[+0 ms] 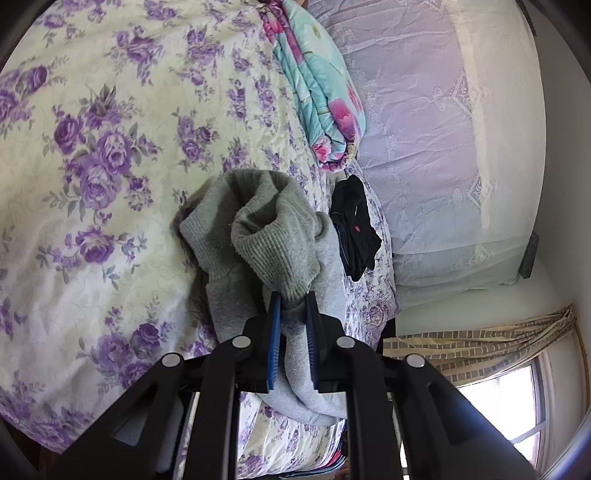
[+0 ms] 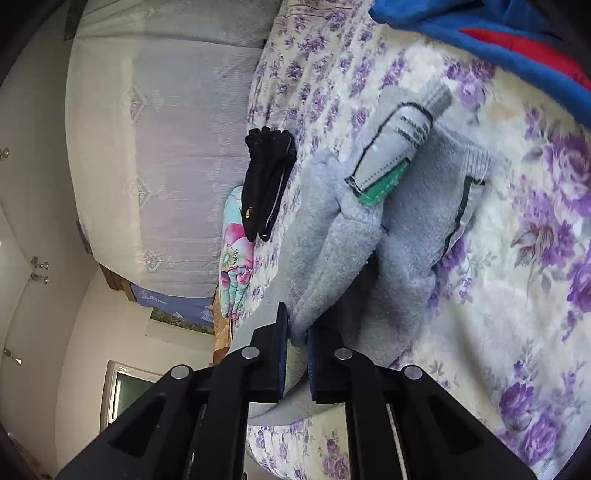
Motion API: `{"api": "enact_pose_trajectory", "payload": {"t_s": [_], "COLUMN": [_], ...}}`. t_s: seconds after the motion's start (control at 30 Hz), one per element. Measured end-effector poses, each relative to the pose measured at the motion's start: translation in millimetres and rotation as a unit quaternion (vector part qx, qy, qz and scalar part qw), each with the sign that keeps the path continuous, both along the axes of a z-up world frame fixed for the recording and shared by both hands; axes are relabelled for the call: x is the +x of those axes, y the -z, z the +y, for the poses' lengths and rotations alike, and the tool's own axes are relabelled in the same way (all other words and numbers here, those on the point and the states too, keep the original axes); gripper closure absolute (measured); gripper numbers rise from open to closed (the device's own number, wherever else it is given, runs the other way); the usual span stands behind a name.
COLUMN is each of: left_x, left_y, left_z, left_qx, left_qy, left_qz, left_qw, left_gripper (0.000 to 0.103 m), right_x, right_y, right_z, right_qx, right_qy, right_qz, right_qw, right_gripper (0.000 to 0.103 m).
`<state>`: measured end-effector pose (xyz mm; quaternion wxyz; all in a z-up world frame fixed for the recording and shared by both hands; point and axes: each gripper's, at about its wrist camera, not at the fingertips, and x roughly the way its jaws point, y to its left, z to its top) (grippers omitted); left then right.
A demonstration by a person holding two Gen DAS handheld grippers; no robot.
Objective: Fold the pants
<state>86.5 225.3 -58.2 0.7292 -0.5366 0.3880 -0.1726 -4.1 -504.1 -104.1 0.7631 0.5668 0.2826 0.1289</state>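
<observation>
Grey fleece pants (image 1: 258, 236) lie bunched on a floral bedspread (image 1: 92, 147). My left gripper (image 1: 292, 302) is shut on a ribbed cuff end of the pants, which hangs folded over the fingers. In the right wrist view the pants (image 2: 406, 229) show their fleecy inside, with white pocket linings and a green tag. My right gripper (image 2: 297, 332) is shut on an edge of the pants, lifted off the bedspread (image 2: 517, 258).
A small black folded garment (image 1: 352, 225) lies near the bed's edge, also in the right wrist view (image 2: 267, 184). A rolled turquoise and pink quilt (image 1: 321, 96) lies beyond. A blue and red garment (image 2: 498, 33) sits at the top. A lace-covered pale surface (image 1: 443, 147) runs beside the bed.
</observation>
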Motion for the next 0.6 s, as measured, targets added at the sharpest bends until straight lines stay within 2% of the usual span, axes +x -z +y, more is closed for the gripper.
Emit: {"api": "enact_pose_trajectory", "payload": {"t_s": [0.1, 0.2, 0.23, 0.27, 0.3, 0.33, 0.4, 0.43, 0.47, 0.53, 0.6], "left_x": [1, 2, -1, -6, -11, -18, -35, -43, -48, -50, -41], "left_y": [4, 24, 28, 29, 26, 18, -8, -25, -38, -62, -76], "left_z": [0, 4, 5, 7, 8, 8, 5, -3, -11, -43, -93], "left_qx": [-0.001, 0.004, 0.008, 0.017, 0.034, 0.063, 0.153, 0.198, 0.223, 0.247, 0.256], "left_qy": [0.002, 0.001, -0.001, -0.005, -0.011, -0.021, -0.050, -0.058, -0.059, -0.029, 0.033], "left_qz": [0.006, 0.040, 0.049, 0.054, 0.052, 0.048, 0.022, -0.002, -0.022, -0.071, -0.110], "left_qw": [1.0000, 0.9992, 0.9988, 0.9984, 0.9980, 0.9966, 0.9867, 0.9785, 0.9729, 0.9659, 0.9599], "left_gripper": [0.091, 0.089, 0.086, 0.076, 0.069, 0.069, 0.069, 0.069, 0.069, 0.062, 0.055], "right_x": [-4, -9, -11, -15, -18, -21, -28, -28, -29, -24, -20], "right_y": [18, 37, 37, 34, 32, 29, 19, 16, 14, 14, 18], "right_z": [-12, -16, -16, -17, -18, -21, -24, -25, -26, -26, -28], "right_qx": [-0.003, 0.018, 0.022, 0.025, 0.026, 0.027, 0.007, -0.002, -0.009, -0.014, -0.011], "right_qy": [0.014, 0.009, 0.009, 0.007, 0.006, 0.009, 0.022, 0.026, 0.031, 0.036, 0.045], "right_qz": [0.034, 0.052, 0.050, 0.048, 0.048, 0.045, 0.044, 0.045, 0.044, 0.049, 0.055], "right_qw": [0.999, 0.998, 0.998, 0.998, 0.998, 0.999, 0.999, 0.999, 0.999, 0.998, 0.997], "right_gripper": [0.094, 0.093, 0.091, 0.090, 0.083, 0.063, 0.051, 0.045, 0.042, 0.039, 0.039]}}
